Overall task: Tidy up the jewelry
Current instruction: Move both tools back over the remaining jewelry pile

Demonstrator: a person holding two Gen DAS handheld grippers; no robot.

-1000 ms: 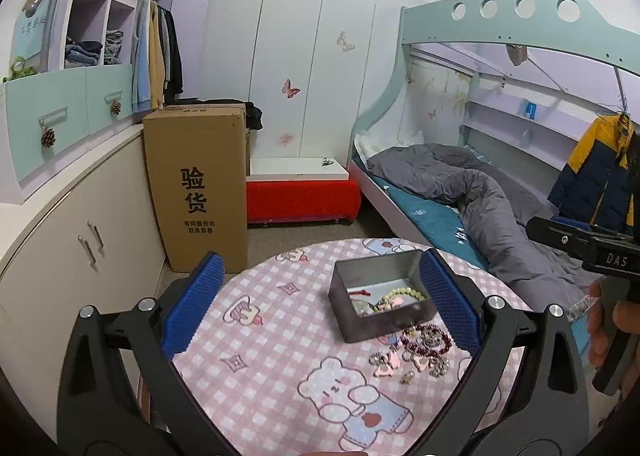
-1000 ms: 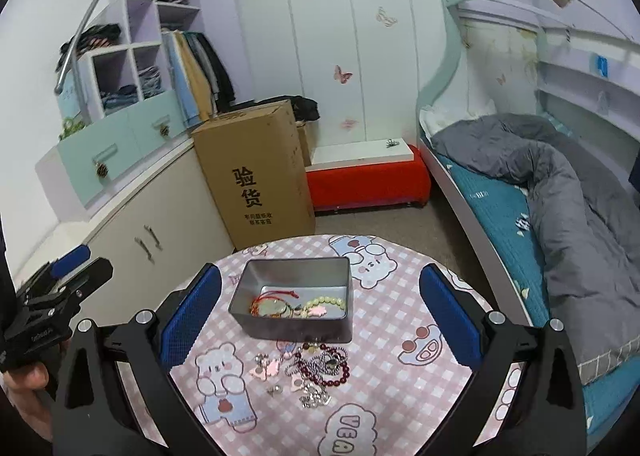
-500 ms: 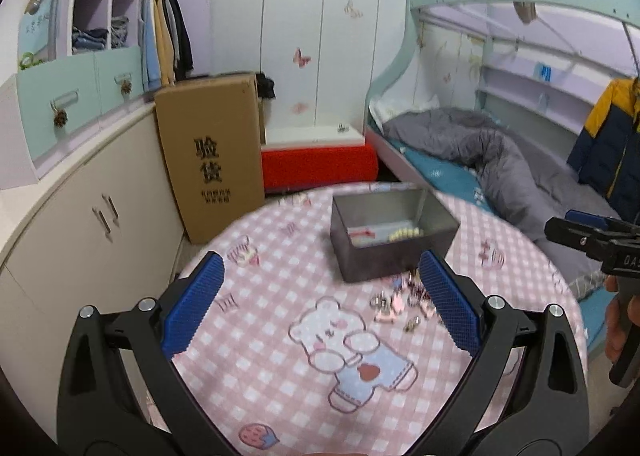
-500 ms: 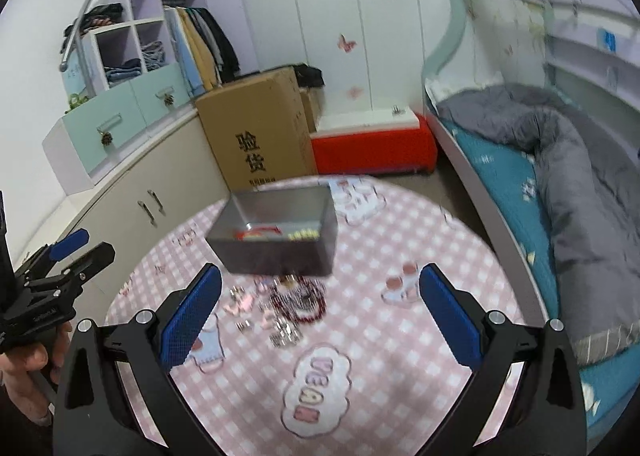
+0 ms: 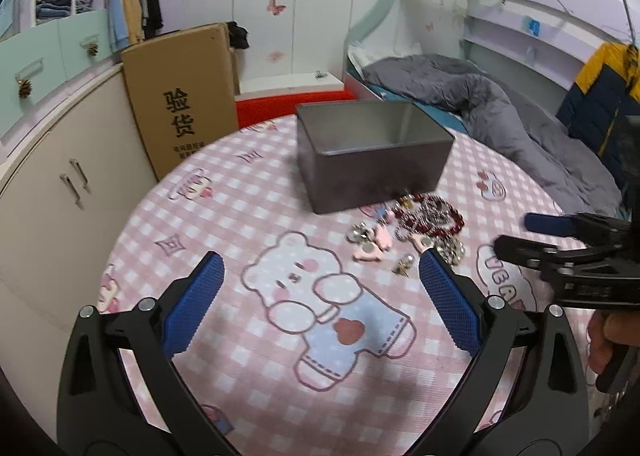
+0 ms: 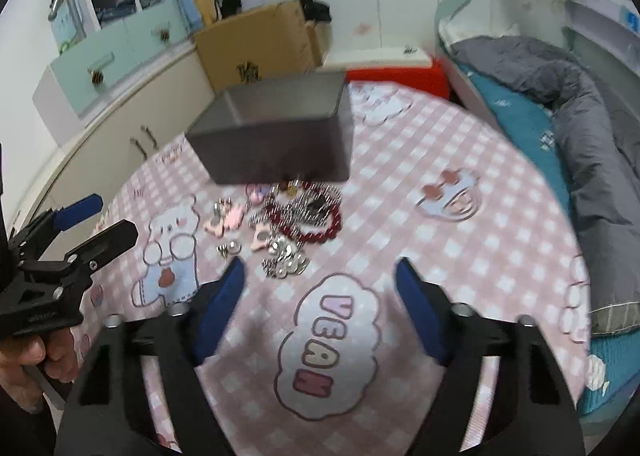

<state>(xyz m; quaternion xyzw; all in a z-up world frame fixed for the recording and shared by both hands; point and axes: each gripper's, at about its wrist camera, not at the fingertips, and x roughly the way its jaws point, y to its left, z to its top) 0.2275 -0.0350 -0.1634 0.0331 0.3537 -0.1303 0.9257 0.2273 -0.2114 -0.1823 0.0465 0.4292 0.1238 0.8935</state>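
A grey metal box (image 5: pixel 372 154) stands open on the round pink checked table (image 5: pixel 240 216); it also shows in the right wrist view (image 6: pixel 276 140). A heap of jewelry lies in front of it: a dark red bead bracelet (image 6: pixel 320 224), pink hair clips (image 6: pixel 226 222) and silver pieces (image 6: pixel 286 260). The heap shows in the left wrist view (image 5: pixel 416 224). My left gripper (image 5: pixel 320 288) is open and empty, low over the table, left of the heap. My right gripper (image 6: pixel 320 296) is open and empty, just short of the silver pieces.
A tall cardboard box (image 5: pixel 184 104) stands on the floor behind the table. A red bench (image 5: pixel 288 106) is beyond it. White cabinets (image 5: pixel 52 184) run along the left. A bunk bed with a grey duvet (image 5: pixel 500 116) is on the right.
Both grippers have come down and forward toward the table. The box and jewelry heap now look much closer. The box's inside is no longer visible.
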